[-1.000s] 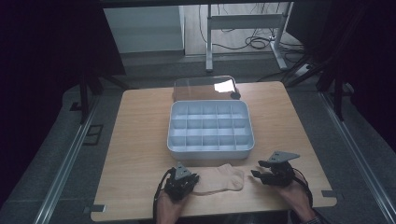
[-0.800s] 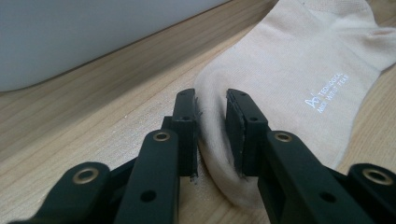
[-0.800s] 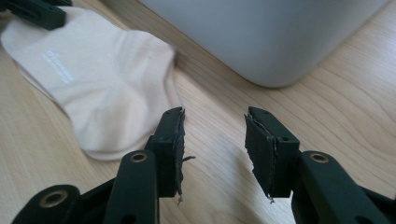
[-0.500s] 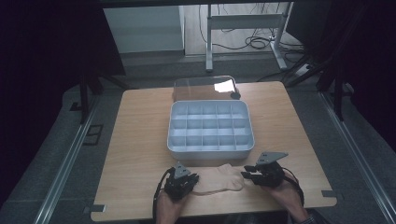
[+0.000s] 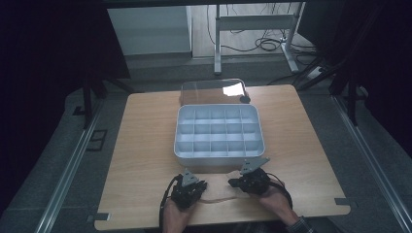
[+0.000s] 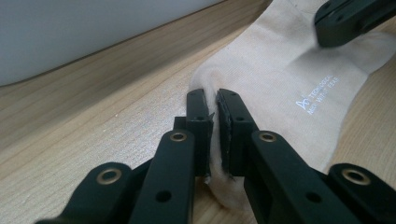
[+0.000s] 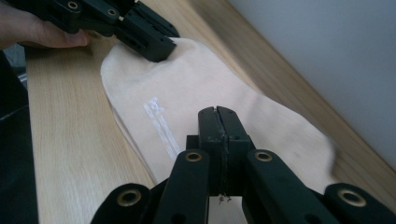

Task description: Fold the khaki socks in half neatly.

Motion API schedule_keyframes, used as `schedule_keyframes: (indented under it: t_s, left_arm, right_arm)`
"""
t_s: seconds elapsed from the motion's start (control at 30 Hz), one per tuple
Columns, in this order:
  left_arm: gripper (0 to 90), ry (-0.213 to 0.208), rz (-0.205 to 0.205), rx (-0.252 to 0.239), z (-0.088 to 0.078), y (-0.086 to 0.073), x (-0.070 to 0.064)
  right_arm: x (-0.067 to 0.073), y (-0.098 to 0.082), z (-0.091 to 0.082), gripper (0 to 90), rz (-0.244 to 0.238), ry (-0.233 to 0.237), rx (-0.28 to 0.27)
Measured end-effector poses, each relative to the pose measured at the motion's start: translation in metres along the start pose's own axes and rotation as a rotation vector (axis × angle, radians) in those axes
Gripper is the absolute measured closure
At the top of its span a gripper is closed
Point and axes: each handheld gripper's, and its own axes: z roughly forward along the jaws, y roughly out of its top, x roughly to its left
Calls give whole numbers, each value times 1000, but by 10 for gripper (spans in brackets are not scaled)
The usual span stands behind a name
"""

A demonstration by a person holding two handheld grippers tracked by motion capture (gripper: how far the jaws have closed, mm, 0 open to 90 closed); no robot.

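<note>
Sliding in toward 9 o'clock, the right tool point(image 7: 218, 112) has just been closing, seemingly pinching the beige sock point(image 6: 280, 74) on the bench point(image 5: 145, 145); the left tool point(image 6: 212, 100) clamps its other end (likely for stretching flat).

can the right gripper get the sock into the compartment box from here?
Probably yes. The right gripper sits just in front of the compartment box with bare table between. The catch: its jaws have just closed above the sock, apparently without fabric, while the left gripper pinches the other end.
</note>
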Motion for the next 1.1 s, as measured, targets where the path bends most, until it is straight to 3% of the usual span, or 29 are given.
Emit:
schedule_keyframes:
  t_s: [0.2, 0.3, 0.37, 0.5, 0.57, 0.6, 0.63, 0.67, 0.7, 0.87, 1.1]
  left_arm:
    - [820, 11, 5, 0, 0, 0, -1]
    - [706, 61, 15, 0, 0, 0, -2]
    - [621, 45, -2, 4, -1, 1, 0]
    - [556, 34, 1, -2, 1, 0, -4]
    - [573, 39, 14, 1, 2, 1, -8]
    - [615, 34, 10, 2, 2, 1, -9]
    - [713, 33, 5, 5, 2, 1, -9]
    - [713, 25, 1, 8, 2, 1, -9]
    - [795, 11, -8, 8, 1, 1, -8]
    - [842, -10, -30, 7, 1, 1, -7]
    - [845, -64, -87, -48, -9, 10, 2]
  right_arm:
    - [2, 2, 14, 895, -12, 3, 18]
    - [1, -1, 17, 896, -7, 5, 16]
    - [0, -2, 17, 896, 4, 11, 12]
    - [-1, -4, 17, 896, 10, 21, 2]
    - [-2, -4, 17, 896, 13, 25, 0]
    - [-2, -5, 17, 896, 8, 21, 0]
    - [0, -4, 17, 897, 4, 16, 1]
    - [0, -4, 17, 897, 4, 16, 1]
    - [0, -5, 17, 897, -3, 15, 0]
    - [-1, -5, 17, 897, -10, 16, -4]
    - [1, -5, 17, 898, -14, 9, -4]
